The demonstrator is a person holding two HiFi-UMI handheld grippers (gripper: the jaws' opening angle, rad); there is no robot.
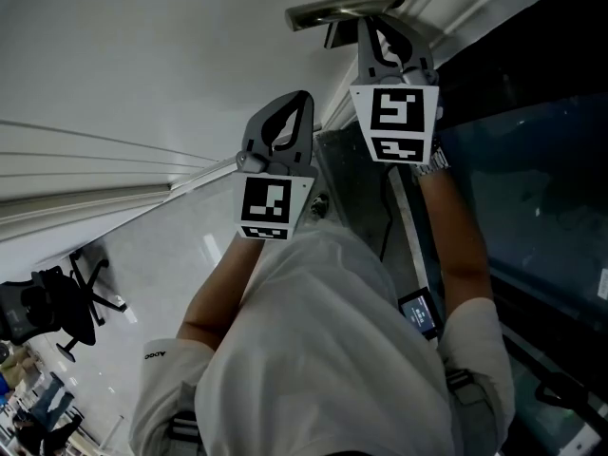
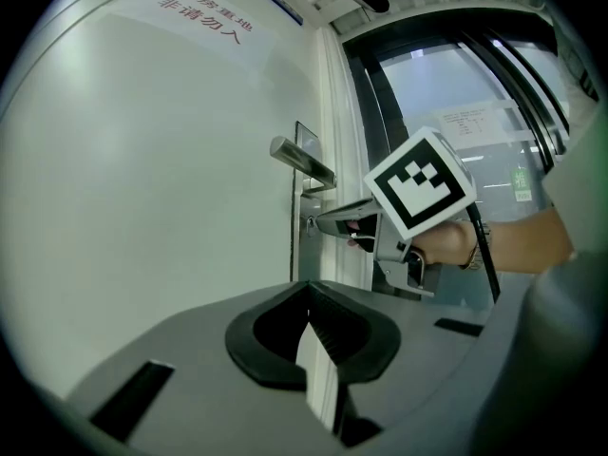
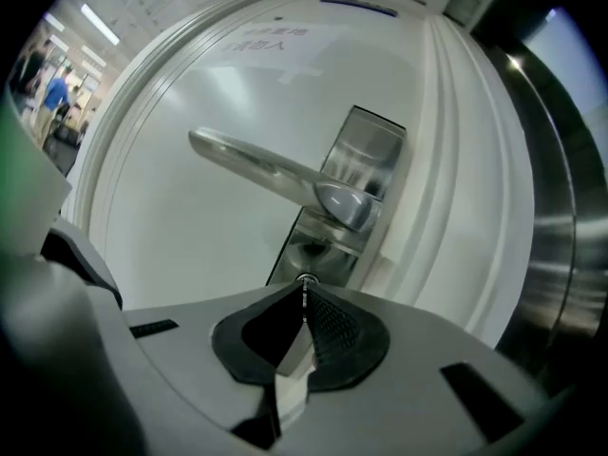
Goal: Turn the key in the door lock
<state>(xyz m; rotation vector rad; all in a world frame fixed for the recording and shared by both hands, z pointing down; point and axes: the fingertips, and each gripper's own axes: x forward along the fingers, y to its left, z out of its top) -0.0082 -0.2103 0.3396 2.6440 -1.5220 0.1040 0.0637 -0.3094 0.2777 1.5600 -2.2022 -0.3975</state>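
The white door (image 3: 190,245) carries a silver lever handle (image 3: 266,169) on a metal plate (image 3: 370,150). Below the handle sits the lock cylinder (image 3: 302,253), with the small metal head of the key (image 3: 306,279) sticking out. My right gripper (image 3: 304,291) is level with the lock, its jaws closed on the key head. From the left gripper view the right gripper (image 2: 318,220) reaches the lock under the handle (image 2: 302,164). My left gripper (image 2: 306,291) hangs back from the door, shut and holding nothing. In the head view, the left gripper (image 1: 302,98) is beside the right gripper (image 1: 367,25).
A dark glass panel (image 1: 532,188) in a metal frame (image 3: 560,255) flanks the door on the right. A printed notice (image 2: 195,22) is high on the door. An office chair (image 1: 66,302) stands on the floor behind me at left.
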